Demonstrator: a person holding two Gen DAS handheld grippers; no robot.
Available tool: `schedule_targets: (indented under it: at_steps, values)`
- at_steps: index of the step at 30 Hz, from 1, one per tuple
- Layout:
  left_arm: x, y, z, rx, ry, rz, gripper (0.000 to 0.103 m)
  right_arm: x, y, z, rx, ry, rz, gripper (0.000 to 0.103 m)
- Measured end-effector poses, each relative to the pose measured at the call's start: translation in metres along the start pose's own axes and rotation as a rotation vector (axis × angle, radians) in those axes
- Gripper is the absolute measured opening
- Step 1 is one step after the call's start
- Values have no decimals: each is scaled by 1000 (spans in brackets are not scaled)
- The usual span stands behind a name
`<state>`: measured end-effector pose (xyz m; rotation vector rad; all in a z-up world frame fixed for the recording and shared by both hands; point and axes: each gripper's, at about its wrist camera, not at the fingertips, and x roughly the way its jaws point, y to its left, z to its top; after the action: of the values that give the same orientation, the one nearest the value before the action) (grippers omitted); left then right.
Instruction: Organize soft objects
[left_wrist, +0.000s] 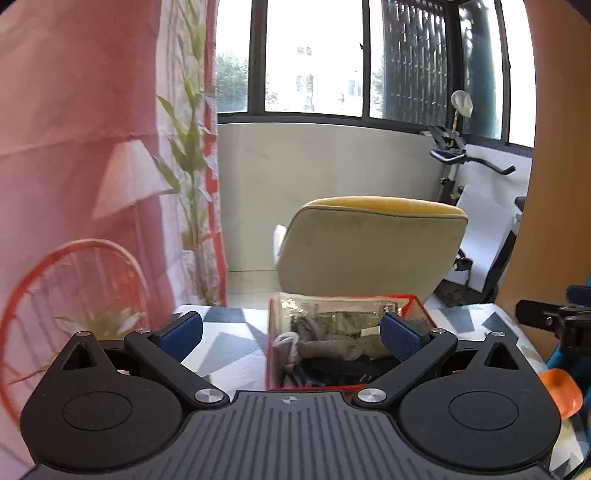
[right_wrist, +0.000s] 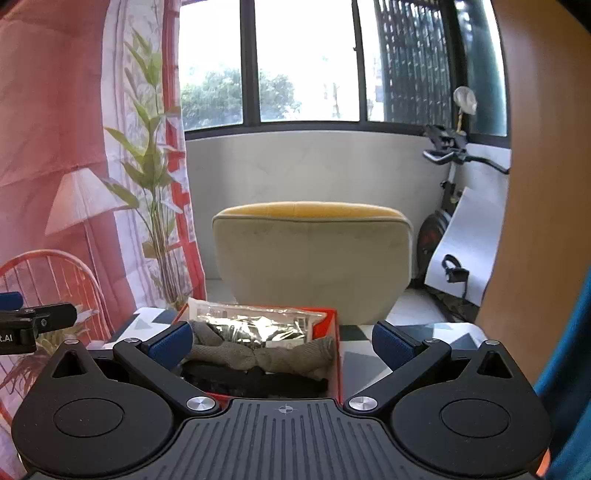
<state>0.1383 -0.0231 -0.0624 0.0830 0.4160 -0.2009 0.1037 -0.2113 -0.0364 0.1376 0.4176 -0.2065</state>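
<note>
Both claws spread apart, empty: left claw (left_wrist: 291, 334), right claw (right_wrist: 282, 341). Red box (right_wrist: 332, 354) on patterned desk (left_wrist: 225, 347) holds grey sock (right_wrist: 258, 354), black cloth (right_wrist: 258, 382), foil packet (right_wrist: 255, 326)

Yellow-topped beige chair (right_wrist: 312, 254) just beyond the table's far edge; exercise bike (right_wrist: 448, 177) by the right wall; white board (right_wrist: 465, 240) leaning beside it; pink printed curtain (right_wrist: 55, 129) left; dark-framed window (right_wrist: 306, 62) behind.
</note>
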Motion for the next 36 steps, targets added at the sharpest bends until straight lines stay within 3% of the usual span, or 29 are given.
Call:
schedule_targets:
  at_steps: [10, 20, 36]
  values:
    - [-68, 4, -5, 4, -71, 58, 103, -74, 11, -7, -9, -46, -40, 103]
    - [-111, -2, -8, 35, -132, 52, 103, -137, 21, -13, -28, -101, -72, 103]
    - [-113, -1, -10, 22, -126, 68, 103, -142, 5, -15, -12, -110, -111, 103]
